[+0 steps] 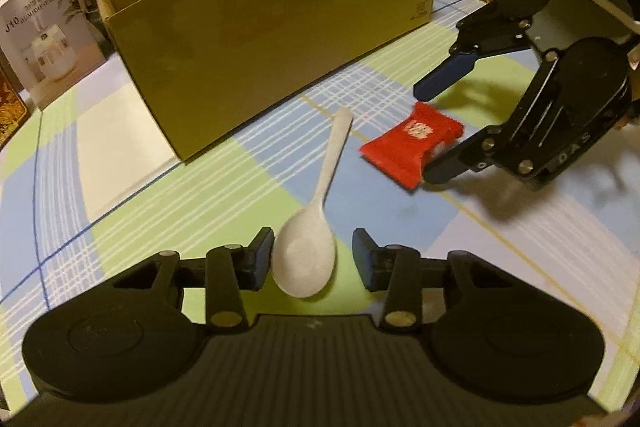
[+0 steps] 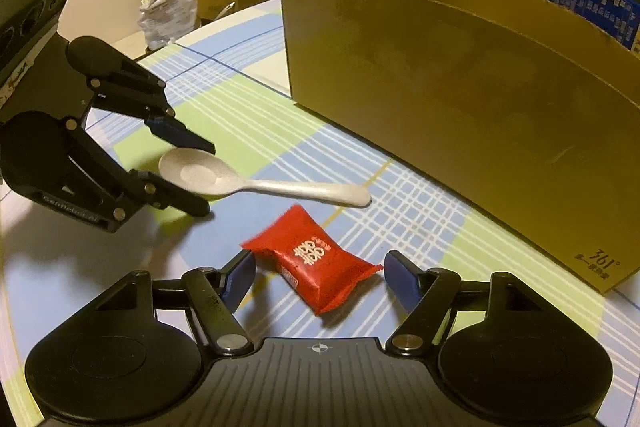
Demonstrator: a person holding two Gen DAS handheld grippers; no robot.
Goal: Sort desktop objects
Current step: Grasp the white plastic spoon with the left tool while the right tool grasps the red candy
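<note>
— Where are things?

— The cardboard box [image 1: 272,39] stands behind; on the checked tablecloth [image 1: 120,187] before it lie the white spoon [image 1: 308,259] and the red candy packet [image 2: 316,259].

— Grips?

— My left gripper [image 1: 314,259] straddles the spoon's bowl, one pad touching, not clamped: stiff, light, slippery, I'd judge. My right gripper [image 2: 320,277] is unclenched around the soft, crinkly packet; I'd pinch its middle.

On the table [image 2: 120,287], the spoon [image 2: 224,179] lies left of the candy packet [image 2: 316,263], the cardboard box [image 2: 460,131] behind both
</note>
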